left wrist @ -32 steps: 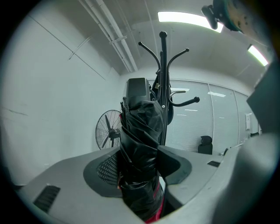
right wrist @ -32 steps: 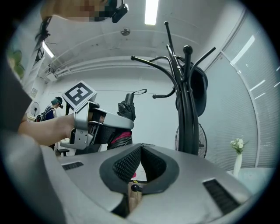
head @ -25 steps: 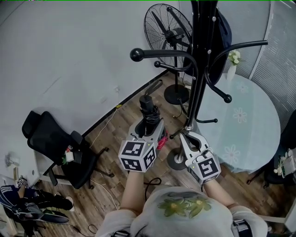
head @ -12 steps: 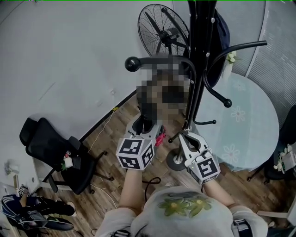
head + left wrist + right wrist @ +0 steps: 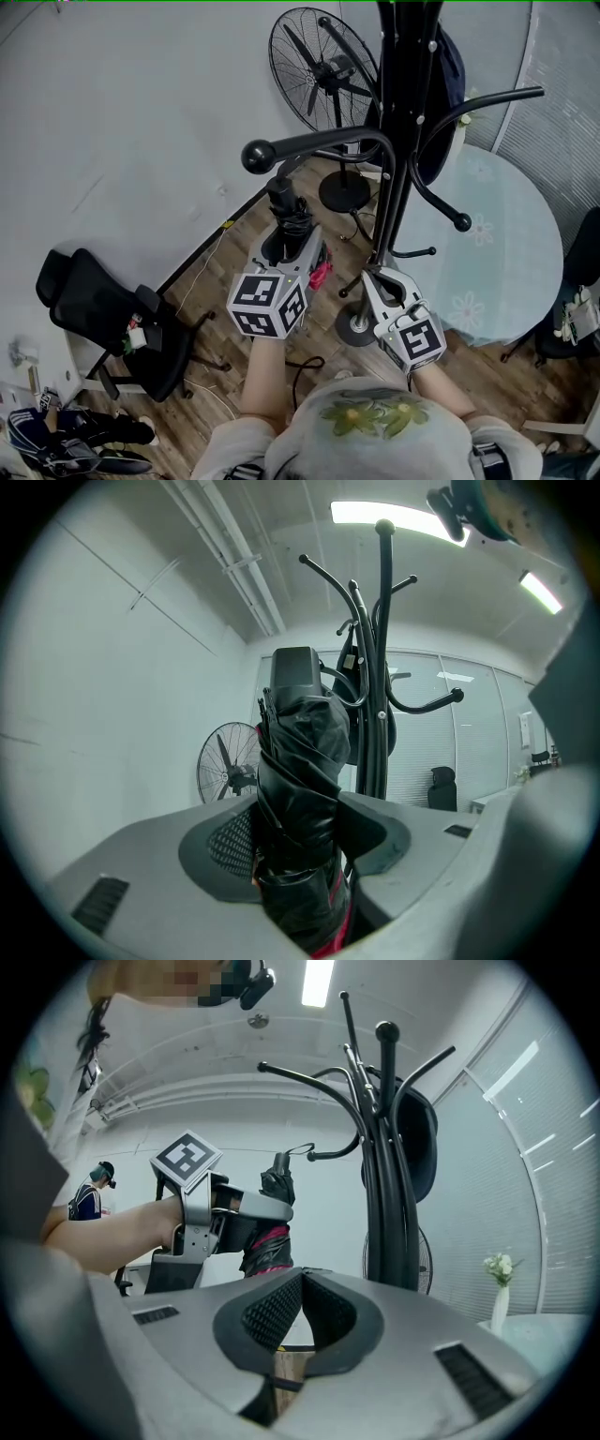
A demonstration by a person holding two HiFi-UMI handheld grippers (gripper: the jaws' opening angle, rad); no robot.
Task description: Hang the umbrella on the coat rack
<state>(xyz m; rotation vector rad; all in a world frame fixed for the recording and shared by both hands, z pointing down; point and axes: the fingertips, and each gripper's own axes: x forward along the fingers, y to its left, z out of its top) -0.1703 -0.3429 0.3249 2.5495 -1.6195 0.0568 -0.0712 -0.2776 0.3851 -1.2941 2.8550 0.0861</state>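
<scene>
A folded black umbrella (image 5: pixel 286 214) with pink trim stands upright between the pads of my left gripper (image 5: pixel 292 251), which is shut on its lower part. In the left gripper view the umbrella (image 5: pixel 300 780) fills the middle, and the black coat rack (image 5: pixel 380 667) rises just behind it. The rack's pole (image 5: pixel 401 141) is right of the umbrella, and its curved arm with a ball end (image 5: pixel 259 155) reaches over the umbrella's top. My right gripper (image 5: pixel 375 277) is beside the pole's base, its pads together on nothing (image 5: pixel 300 1283).
A standing fan (image 5: pixel 323 70) is behind the rack. A dark bag (image 5: pixel 442 80) hangs on the rack's far side. A round table (image 5: pixel 511 244) with a flower vase (image 5: pixel 500 1274) is at the right, and an office chair (image 5: pixel 98 300) at the left wall.
My left gripper has carried the umbrella a little left and up, under the ball-ended arm. The right gripper keeps its place near the pole's base.
</scene>
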